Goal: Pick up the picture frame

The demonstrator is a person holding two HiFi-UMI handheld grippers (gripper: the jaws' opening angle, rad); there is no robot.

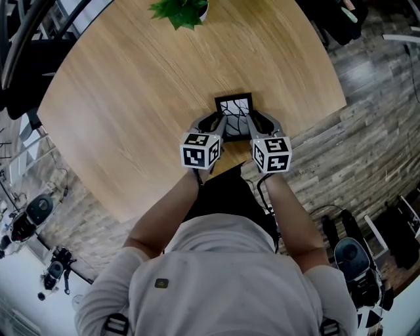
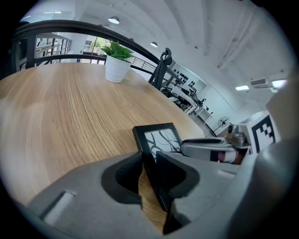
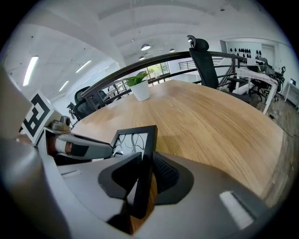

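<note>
A small black picture frame (image 1: pixel 234 111) with a branch drawing sits on the round wooden table (image 1: pixel 131 98), close to the table's near edge. My left gripper (image 1: pixel 220 125) is at the frame's left side and my right gripper (image 1: pixel 252 123) at its right side. In the left gripper view the frame's (image 2: pixel 161 137) left rim runs between the jaws of the left gripper (image 2: pixel 149 170), and the pads touch it. In the right gripper view the frame's (image 3: pixel 133 140) right rim stands between the right gripper's (image 3: pixel 145 175) pads, which press on it. The frame looks tilted up.
A potted green plant (image 1: pixel 180 10) in a white pot (image 2: pixel 116 63) stands at the table's far side. A black office chair (image 3: pixel 203 60) is beyond the table. The table's near edge (image 1: pixel 223 172) lies just behind the grippers, above plank flooring (image 1: pixel 341 144).
</note>
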